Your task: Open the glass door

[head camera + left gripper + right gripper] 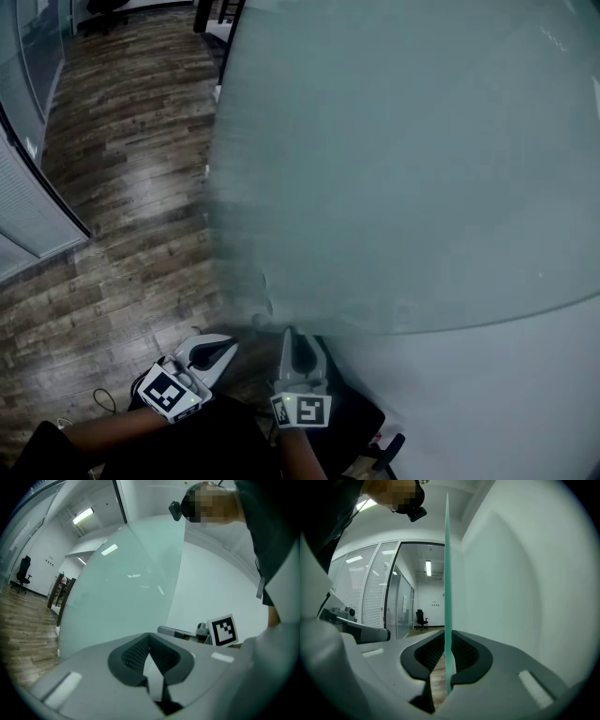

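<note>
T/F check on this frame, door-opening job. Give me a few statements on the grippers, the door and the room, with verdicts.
1. The right gripper has the edge of the glass door between its jaws. True.
2. The left gripper is clamped on the door too. False: its jaws are together with nothing between them, and the glass stands ahead of it.
3. The floor is grey carpet. False: it is wood planking.
4. An office chair stands in the far room in the right gripper view. True.
5. Only one gripper shows in the head view. False: both show at its bottom edge, side by side.
</note>
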The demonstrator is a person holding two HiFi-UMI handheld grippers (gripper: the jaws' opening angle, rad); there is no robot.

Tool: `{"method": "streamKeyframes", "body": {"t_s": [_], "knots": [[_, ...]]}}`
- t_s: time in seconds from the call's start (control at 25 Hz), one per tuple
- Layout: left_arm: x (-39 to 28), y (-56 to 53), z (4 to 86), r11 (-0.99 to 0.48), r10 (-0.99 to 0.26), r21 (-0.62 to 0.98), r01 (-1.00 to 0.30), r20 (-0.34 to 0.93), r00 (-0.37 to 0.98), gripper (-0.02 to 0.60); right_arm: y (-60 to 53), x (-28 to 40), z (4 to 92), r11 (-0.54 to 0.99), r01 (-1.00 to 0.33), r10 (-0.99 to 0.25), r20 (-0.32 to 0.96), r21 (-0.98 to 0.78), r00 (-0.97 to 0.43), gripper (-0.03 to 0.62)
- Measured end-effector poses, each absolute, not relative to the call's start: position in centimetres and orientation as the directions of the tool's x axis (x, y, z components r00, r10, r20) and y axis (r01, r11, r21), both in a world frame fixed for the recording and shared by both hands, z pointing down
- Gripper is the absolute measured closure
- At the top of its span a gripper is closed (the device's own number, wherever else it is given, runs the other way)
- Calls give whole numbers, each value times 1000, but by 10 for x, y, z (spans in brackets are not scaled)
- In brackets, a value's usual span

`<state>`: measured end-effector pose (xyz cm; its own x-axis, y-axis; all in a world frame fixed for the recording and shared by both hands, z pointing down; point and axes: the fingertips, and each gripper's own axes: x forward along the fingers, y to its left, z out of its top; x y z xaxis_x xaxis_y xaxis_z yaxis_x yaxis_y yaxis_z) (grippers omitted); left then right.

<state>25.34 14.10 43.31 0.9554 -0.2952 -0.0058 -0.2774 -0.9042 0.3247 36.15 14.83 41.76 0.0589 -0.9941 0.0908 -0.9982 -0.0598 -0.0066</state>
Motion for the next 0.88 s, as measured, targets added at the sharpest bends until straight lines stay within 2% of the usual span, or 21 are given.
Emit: {"method": "streamKeyframes", "body": {"t_s": [0.32, 0.48, 0.88], "knots": [[289, 117, 434, -935, -182, 311, -173, 2, 983, 581, 152, 397, 428, -156, -988, -978, 142, -19, 152, 540], [299, 111, 429, -938, -135, 325, -117, -32, 990, 581, 156, 408, 433, -224, -974, -967, 133, -23, 219, 533], [298, 83, 436, -946, -103, 308, -102, 11, 995, 581, 160, 441, 430, -348, -937, -932, 120, -23, 343, 517]]}}
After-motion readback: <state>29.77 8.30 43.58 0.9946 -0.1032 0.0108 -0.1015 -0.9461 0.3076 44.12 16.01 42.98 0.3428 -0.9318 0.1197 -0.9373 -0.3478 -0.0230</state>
